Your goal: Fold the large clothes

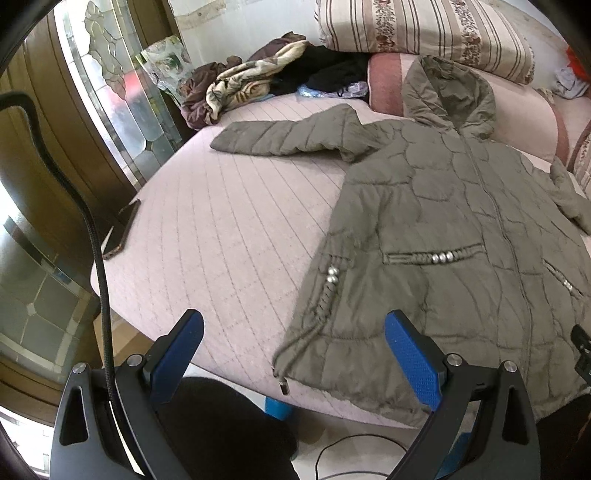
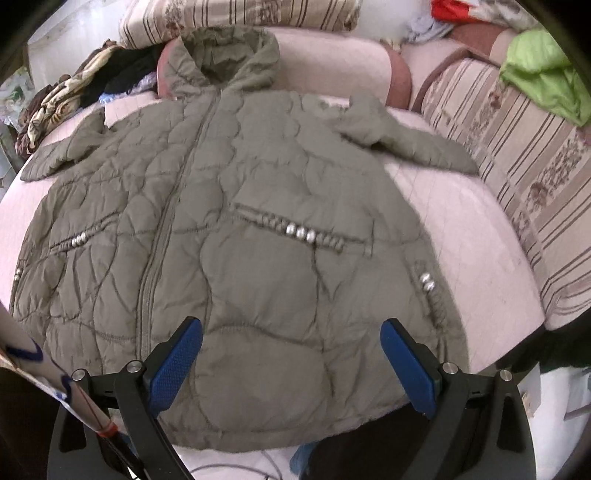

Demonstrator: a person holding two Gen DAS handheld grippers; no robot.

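Note:
An olive quilted hooded jacket lies flat, front side up and zipped, on a pink quilted bed. Its left sleeve stretches out sideways; its right sleeve bends toward the striped bedding. My left gripper is open, hovering near the bed's front edge over the jacket's lower left hem corner, nothing between its blue pads. My right gripper is open above the jacket near its lower hem, right of the zipper, holding nothing.
A phone lies at the bed's left edge. Crumpled clothes pile at the back left; striped pillows and folded striped bedding line the back and right. A green cloth sits on the bedding. A glass-panelled door stands left.

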